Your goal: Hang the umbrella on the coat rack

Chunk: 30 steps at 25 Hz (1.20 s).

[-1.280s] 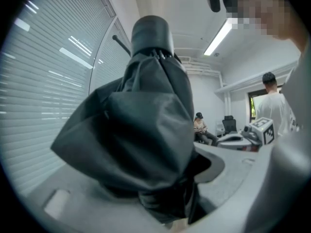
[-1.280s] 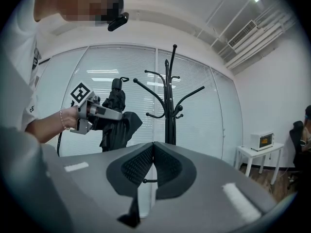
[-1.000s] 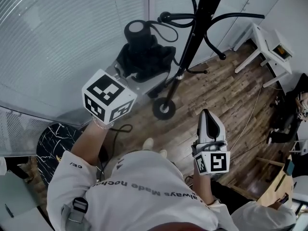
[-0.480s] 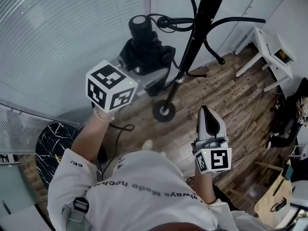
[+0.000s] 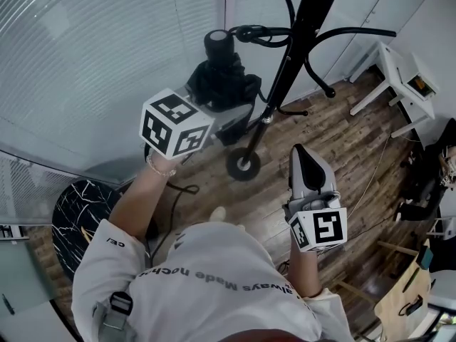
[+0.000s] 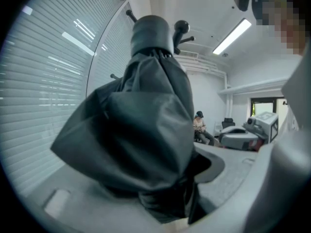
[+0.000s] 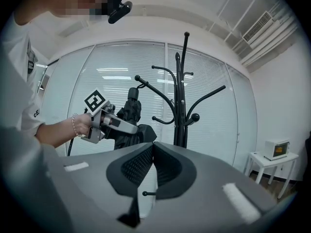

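One umbrella grasped in left claw, right claw clenched empty, one coat rack.

the umbrella is black, and so is the coat rack. both the left hand-held gripper and the right hand-held gripper are grey, each with a cube of black-and-white square markers. the floor is brown wood planks; the blinds pale, horizontally slatted.

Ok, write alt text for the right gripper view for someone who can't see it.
The left gripper holds a folded black umbrella up beside a black coat rack. In the foreground, the right gripper is shut and empty.
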Each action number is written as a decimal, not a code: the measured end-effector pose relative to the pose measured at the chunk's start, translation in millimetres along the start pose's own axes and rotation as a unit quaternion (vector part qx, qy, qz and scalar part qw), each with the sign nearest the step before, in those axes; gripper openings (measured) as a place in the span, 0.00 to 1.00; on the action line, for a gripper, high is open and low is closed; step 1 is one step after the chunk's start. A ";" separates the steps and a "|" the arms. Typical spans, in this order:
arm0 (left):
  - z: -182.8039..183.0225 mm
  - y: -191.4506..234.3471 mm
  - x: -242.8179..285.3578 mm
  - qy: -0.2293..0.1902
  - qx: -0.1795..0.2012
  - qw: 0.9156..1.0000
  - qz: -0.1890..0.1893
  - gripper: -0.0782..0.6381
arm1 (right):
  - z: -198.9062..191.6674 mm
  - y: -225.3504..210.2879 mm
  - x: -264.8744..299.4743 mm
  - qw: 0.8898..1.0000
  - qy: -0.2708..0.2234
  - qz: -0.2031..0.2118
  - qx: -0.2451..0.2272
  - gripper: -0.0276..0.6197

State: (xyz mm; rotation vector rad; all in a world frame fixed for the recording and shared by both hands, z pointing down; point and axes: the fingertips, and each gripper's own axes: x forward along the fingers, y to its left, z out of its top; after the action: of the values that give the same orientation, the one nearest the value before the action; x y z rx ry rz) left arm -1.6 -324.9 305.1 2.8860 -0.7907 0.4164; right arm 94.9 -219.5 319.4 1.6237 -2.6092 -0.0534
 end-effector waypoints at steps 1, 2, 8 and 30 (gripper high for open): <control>-4.2 -0.4 2.6 0.004 -0.002 1.000 -0.001 0.51 | 0.9 0.8 0.0 1.000 0.000 0.001 -0.001 0.05; -8.3 -1.2 5.4 0.007 -0.005 1.000 -0.003 0.51 | 1.3 1.3 -0.2 1.000 0.000 0.001 -0.001 0.05; -33.5 -5.3 23.0 0.031 -0.008 0.999 -0.009 0.51 | -2.7 0.0 -1.8 1.000 0.005 -0.001 -0.001 0.05; -69.4 -13.1 56.8 0.041 0.034 0.999 -0.005 0.53 | -27.5 -8.2 -8.2 0.999 0.027 -0.016 0.002 0.05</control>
State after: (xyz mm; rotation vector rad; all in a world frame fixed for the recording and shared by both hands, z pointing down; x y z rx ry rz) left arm 36.0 -328.2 387.5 2.9124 -0.7626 0.5661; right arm 107.9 -215.6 345.9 1.6452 -2.5441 -0.0050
